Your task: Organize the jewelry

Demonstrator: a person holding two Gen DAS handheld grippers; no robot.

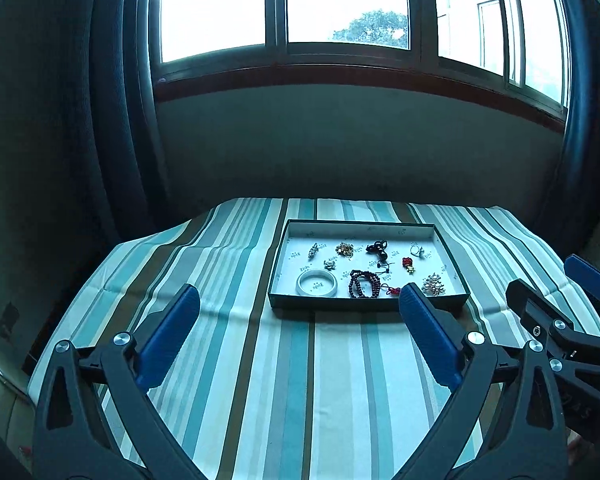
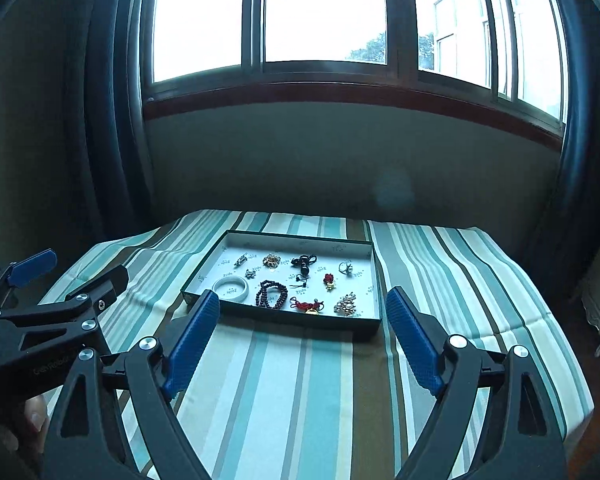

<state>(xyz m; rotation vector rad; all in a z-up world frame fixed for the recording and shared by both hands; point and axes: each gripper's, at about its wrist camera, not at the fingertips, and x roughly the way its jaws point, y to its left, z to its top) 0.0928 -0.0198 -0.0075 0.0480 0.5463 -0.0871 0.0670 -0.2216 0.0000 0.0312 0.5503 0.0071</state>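
- Both grippers are held above the striped cloth with nothing in them. The left gripper [image 1: 300, 304], black with blue ribbed pads, has its fingers spread wide; the right gripper [image 2: 302, 308], of the same make, is spread equally wide.
- Straight ahead of both lies the shallow rectangular dark-green tray with a pale printed lining [image 1: 452, 258], resting on the teal, white and brown striped tablecloth [image 1: 236, 360]. Its long axis runs left to right across the view.
- Inside the tray, the pieces lie apart from one another. Nearest the grippers, along the front wall: a pale white bangle [image 1: 317, 283] at the left, a coiled dark red bead bracelet [image 1: 362, 283] in the middle, a red knotted cord charm [image 2: 307, 305] beside it, and a gold and pearl cluster brooch [image 1: 433, 285] at the right.
- Further back sit smaller pieces: a silver pin, a gold brooch [image 1: 345, 249], a black bead pendant [image 1: 378, 250], a red charm [image 1: 408, 263] and a ring. Fine details are too small to tell.
- In the left wrist view the tray sits slightly right of centre; in the right wrist view, slightly left. It therefore lies between the two grippers, with neither clearly nearer.
- Judging by position, the bangle falls on the left gripper's side and the cluster brooch on the right's. Any reach must travel forward and down over the front wall.
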